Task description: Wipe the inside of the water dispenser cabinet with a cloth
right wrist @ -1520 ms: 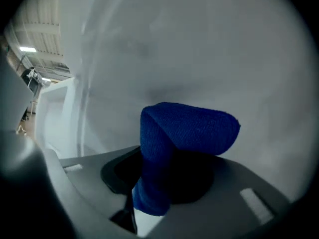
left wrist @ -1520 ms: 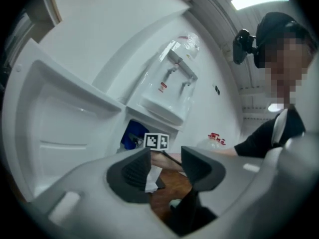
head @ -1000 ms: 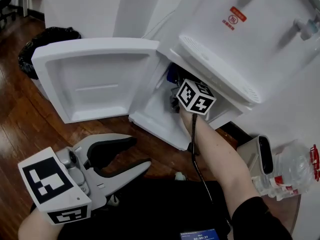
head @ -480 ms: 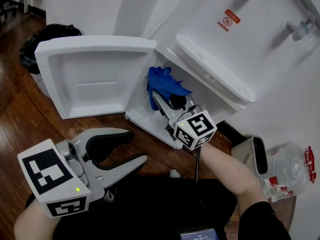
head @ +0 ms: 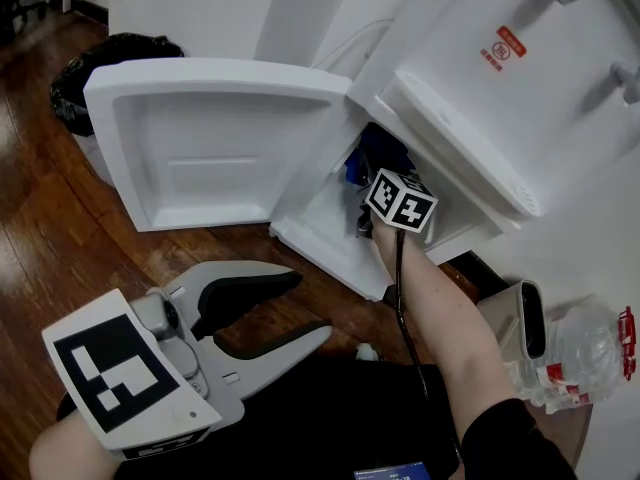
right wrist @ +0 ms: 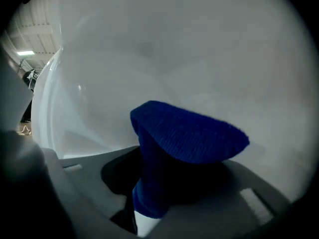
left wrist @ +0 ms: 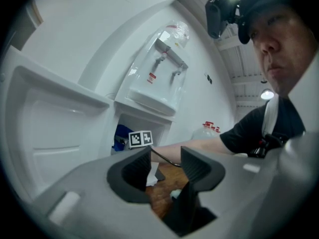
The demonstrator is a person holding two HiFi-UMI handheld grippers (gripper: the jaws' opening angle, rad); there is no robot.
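Observation:
The white water dispenser stands with its lower cabinet door swung wide open to the left. My right gripper reaches into the cabinet, only its marker cube and the forearm showing outside. It is shut on a blue cloth. In the right gripper view the cloth bulges out of the right gripper against the white inner wall. My left gripper hangs low in front of the cabinet, open and holding nothing. In its own view the left gripper points at the cabinet.
A black bin bag sits on the wooden floor left of the door. A white device and a crumpled clear plastic bottle lie at the right by the dispenser's base. A black cable trails along the right forearm.
Half a second ago the right gripper was drawn out in front of the cabinet with the cloth in plain sight. Now it is back inside. The left gripper has stayed put.

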